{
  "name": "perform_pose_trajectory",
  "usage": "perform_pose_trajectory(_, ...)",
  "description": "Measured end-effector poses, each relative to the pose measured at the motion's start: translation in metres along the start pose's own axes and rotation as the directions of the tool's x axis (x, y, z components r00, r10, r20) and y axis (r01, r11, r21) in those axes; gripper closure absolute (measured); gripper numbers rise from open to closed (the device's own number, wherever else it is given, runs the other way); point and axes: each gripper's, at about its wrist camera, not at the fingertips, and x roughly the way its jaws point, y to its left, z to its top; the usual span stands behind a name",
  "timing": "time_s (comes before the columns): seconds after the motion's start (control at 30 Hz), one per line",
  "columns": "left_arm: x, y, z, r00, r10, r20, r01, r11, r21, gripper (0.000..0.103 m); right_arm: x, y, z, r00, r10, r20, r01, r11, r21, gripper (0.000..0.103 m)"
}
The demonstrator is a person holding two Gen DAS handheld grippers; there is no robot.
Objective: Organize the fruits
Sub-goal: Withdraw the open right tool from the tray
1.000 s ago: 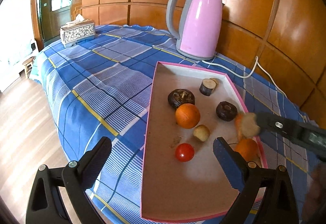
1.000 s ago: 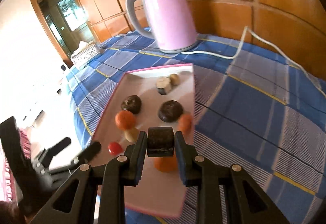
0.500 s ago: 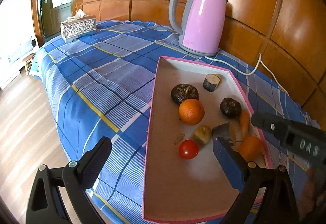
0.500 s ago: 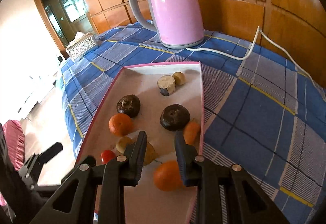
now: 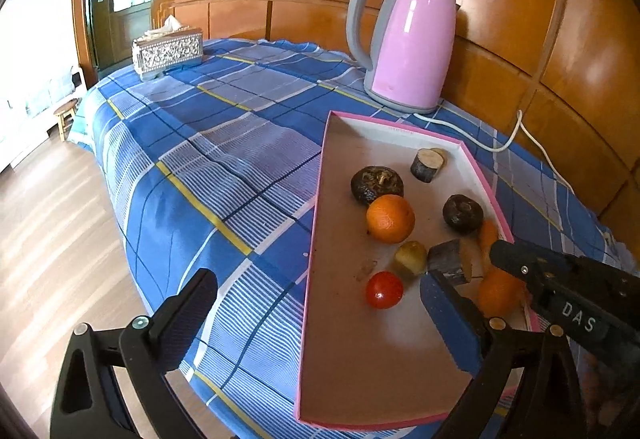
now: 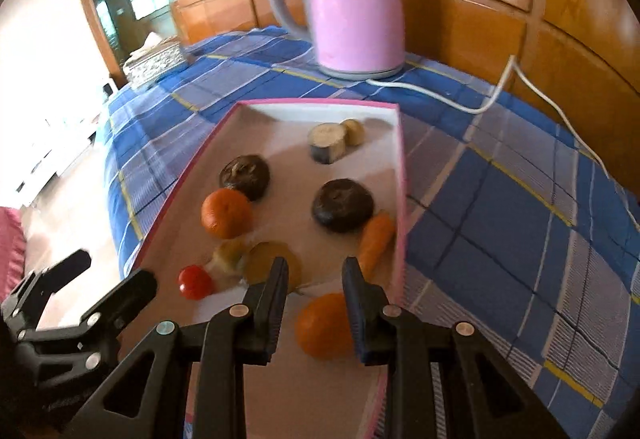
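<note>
1. Tray (image 5: 320,175), pink-rimmed, on a checked blue tablecloth (image 5: 208,167); all fruit that we could see lay inside it.
2. Contents: two dark round fruits (image 5: 377,184), one orange (image 5: 390,218) just beside the nearer of them, a cherry tomato (image 5: 384,290), a small yellowish fruit (image 5: 410,257), a second orange (image 6: 324,327) and an orange carrot-like piece (image 6: 376,235) against the right rim.
3. Cut dark-skinned piece (image 5: 446,263): lying on the tray floor, touching the yellowish fruit.
4. Right gripper (image 6: 316,271): jaws narrowly apart, nothing between them; the cut piece sat just outside its left finger, the second orange below its tips.
5. Left gripper (image 5: 316,287): wide and empty, hovering at the tray's near left edge.
6. Step, as we judged it: a placement just completed.
7. Next move: lift the right gripper clear without nudging the cut piece or second orange, then look beyond the tray for remaining fruit; we saw none.
</note>
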Motion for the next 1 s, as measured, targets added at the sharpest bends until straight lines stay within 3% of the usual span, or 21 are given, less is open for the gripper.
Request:
perform_pose_trajectory(0.13, -0.005, -0.005, -0.001, 1.0, -0.006, 0.011, 0.005, 1.0, 0.016, 0.001, -0.011, -0.003, -0.007, 0.999, -0.037, 0.024, 0.036, 0.999, 0.014, 0.075)
perform_pose_trajectory(0.23, -0.011, -0.01, -0.002, 1.0, -0.009, 0.027, 0.009, 1.0, 0.029, 0.0, -0.023, -0.007, -0.016, 0.996, -0.079, 0.047, 0.077, 0.996, 0.051, 0.067)
perform_pose_trajectory(0.43, -0.026, -0.022, -0.005, 0.997, -0.046, 0.067, 0.042, 0.997, 0.061, 0.0, -0.05, -0.016, -0.034, 0.977, -0.187, 0.106, 0.176, 0.979, 0.107, 0.064)
perform_pose_trajectory(0.5, -0.032, -0.028, -0.005, 0.995, -0.056, 0.08, 0.05, 0.996, 0.078, 0.0, -0.059, -0.019, -0.041, 0.968, -0.218, 0.124, 0.203, 0.971, 0.124, 0.051)
perform_pose_trajectory(0.57, -0.037, -0.032, -0.006, 0.994, -0.064, 0.089, 0.055, 0.994, 0.093, 0.0, -0.066, -0.022, -0.046, 0.96, -0.242, 0.138, 0.222, 0.964, 0.143, 0.047)
perform_pose_trajectory(0.77, -0.05, -0.046, -0.008, 0.992, -0.006, 0.127, -0.011, 0.99, 0.137, 0.0, -0.072, -0.029, -0.061, 0.953, -0.273, 0.13, 0.249, 0.953, 0.176, 0.047)
perform_pose_trajectory(1.0, -0.053, -0.05, -0.012, 0.993, -0.003, 0.121, -0.014, 0.99, 0.139, 0.0, -0.079, -0.034, -0.07, 0.949, -0.285, 0.133, 0.256, 0.946, 0.2, 0.047)
